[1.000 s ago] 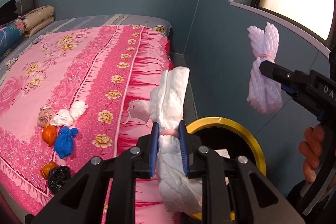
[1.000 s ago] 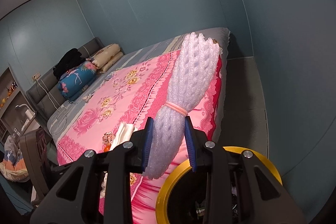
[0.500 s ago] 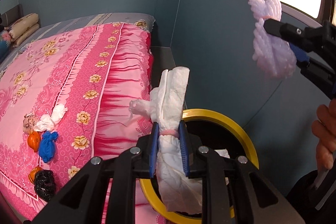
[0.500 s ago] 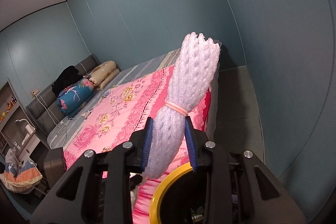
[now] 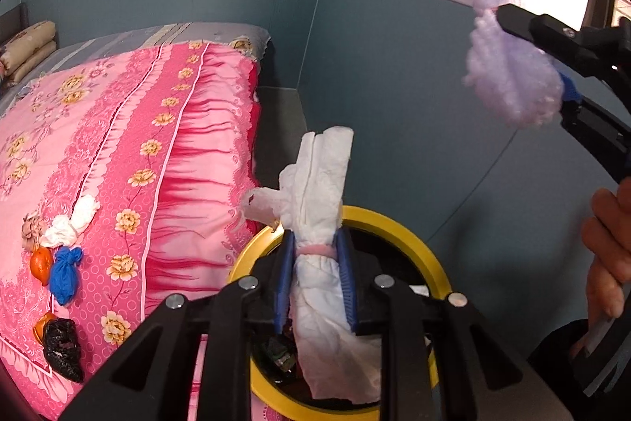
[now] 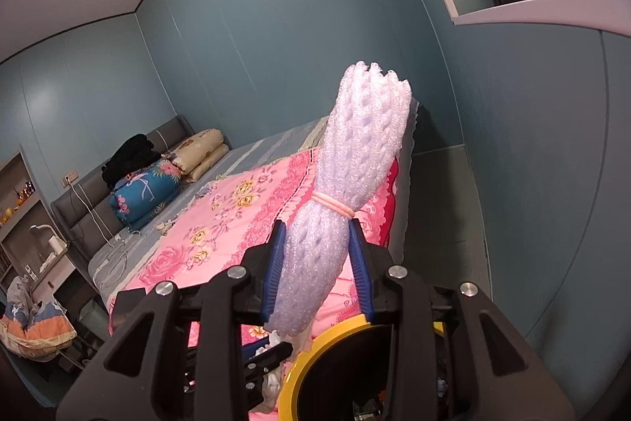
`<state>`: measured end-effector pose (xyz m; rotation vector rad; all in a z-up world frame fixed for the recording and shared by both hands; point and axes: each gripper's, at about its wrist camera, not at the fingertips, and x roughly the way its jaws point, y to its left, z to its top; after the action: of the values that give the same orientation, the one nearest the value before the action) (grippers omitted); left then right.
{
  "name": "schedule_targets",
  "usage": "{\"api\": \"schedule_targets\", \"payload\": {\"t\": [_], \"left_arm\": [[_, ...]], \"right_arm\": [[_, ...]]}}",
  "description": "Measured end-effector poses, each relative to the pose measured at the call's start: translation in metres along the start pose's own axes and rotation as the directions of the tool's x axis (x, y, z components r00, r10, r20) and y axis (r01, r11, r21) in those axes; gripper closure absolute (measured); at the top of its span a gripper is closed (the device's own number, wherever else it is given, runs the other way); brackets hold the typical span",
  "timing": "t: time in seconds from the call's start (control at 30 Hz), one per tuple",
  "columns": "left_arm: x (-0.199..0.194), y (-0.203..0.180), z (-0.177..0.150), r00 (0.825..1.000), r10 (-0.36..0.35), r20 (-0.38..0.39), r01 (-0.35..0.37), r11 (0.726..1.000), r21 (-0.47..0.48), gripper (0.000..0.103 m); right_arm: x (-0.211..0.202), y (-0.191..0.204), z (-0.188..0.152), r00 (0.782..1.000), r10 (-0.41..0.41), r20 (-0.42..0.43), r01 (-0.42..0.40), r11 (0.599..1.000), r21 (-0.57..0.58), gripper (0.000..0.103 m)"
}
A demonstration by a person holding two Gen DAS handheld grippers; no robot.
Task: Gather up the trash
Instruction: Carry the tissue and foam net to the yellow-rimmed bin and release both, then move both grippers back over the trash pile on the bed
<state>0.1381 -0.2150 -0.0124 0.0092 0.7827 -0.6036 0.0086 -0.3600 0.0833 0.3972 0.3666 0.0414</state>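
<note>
Two pieces of trash are held over the bin (image 5: 398, 223), whose yellow rim lies just below both claws. The left claw (image 5: 315, 279) is clamped on a tissue bundle (image 5: 319, 184), and its jaws have just been opening a little, though the pads are seen pressing the bundle at its pink band. The right claw (image 6: 317, 263) is clamped on a foam net (image 6: 355, 160); its jaws have also just been opening, with the net between them. Some trash is already seen inside the bin. On the bed (image 5: 118, 129), far to the left of the left claw, several small bundles (image 5: 63, 275) are left to be collected.
</note>
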Motion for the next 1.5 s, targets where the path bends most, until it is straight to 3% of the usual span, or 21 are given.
{"api": "schedule_targets", "payload": {"t": [0.13,0.43,0.8,1.17,1.5], "left_arm": [[-0.008,-0.003,-0.002,0.999,0.001,0.033,-0.001,1.0,0.016,0.051],[-0.019,0.028,-0.003,0.998,0.046,0.046,-0.044,0.998,-0.047,0.05],[-0.07,0.094,0.001,0.975,0.201,0.098,-0.187,0.973,-0.135,0.05],[-0.116,0.163,-0.017,0.933,0.35,0.083,-0.323,0.917,-0.235,0.045],[-0.141,0.232,-0.05,0.898,0.439,0.023,-0.405,0.847,-0.345,0.039]], "right_arm": [[-0.004,-0.001,0.0,1.0,-0.016,0.01,0.016,1.0,0.013,0.062],[-0.004,0.006,0.004,1.0,-0.019,0.019,0.019,1.0,0.003,0.057],[0.017,0.059,0.005,0.998,0.067,-0.016,-0.068,0.994,-0.088,0.055],[0.066,0.121,-0.008,0.985,0.124,-0.123,-0.142,0.978,-0.153,0.053],[0.125,0.17,-0.03,0.956,0.158,-0.248,-0.205,0.963,-0.177,0.046]]}}
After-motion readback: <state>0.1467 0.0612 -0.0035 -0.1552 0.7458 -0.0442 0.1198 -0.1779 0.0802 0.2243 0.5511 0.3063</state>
